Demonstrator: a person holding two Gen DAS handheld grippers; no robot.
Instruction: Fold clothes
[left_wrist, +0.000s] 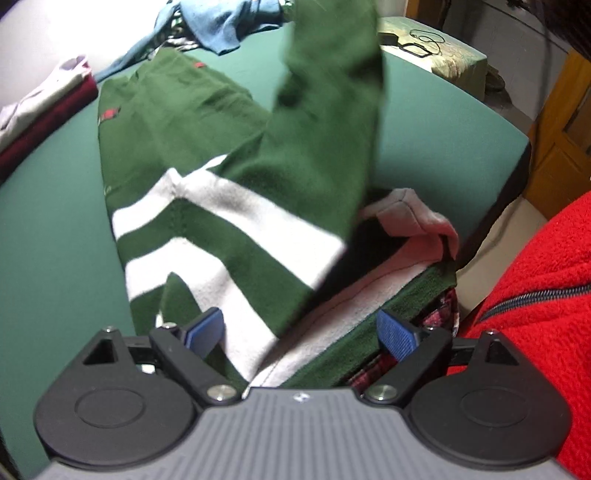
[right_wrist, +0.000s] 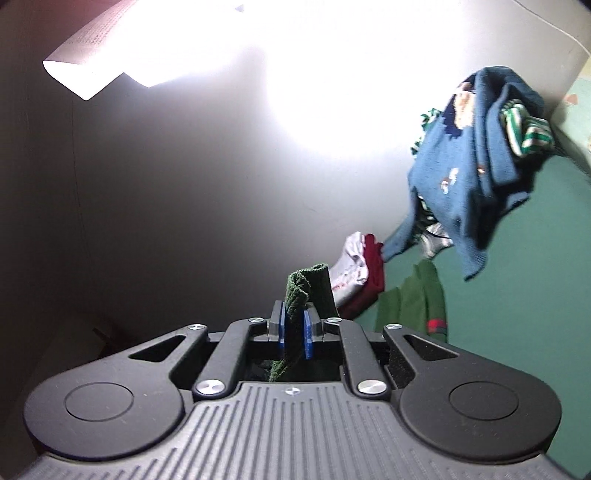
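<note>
1. Two grippers are in use. We see the left gripper with its jaws wide apart, hovering over the near end of the green sweater; its blue pads press on nothing.
2. We see the right gripper closed tight on a ribbed green cuff, which stands up between its pads.
3. The sweater body lies flat on the green table. Its long axis runs from the near hem, at the left gripper, to the far end at upper left. White stripes cross the near half.
4. One sleeve rises off the body and points up and away towards the far side.
5. We note a blue sweater piled at the far table edge, against the wall.
6. Folded white and maroon garments sit at the far left.
7. A person's red fleece fills the near right.
</note>
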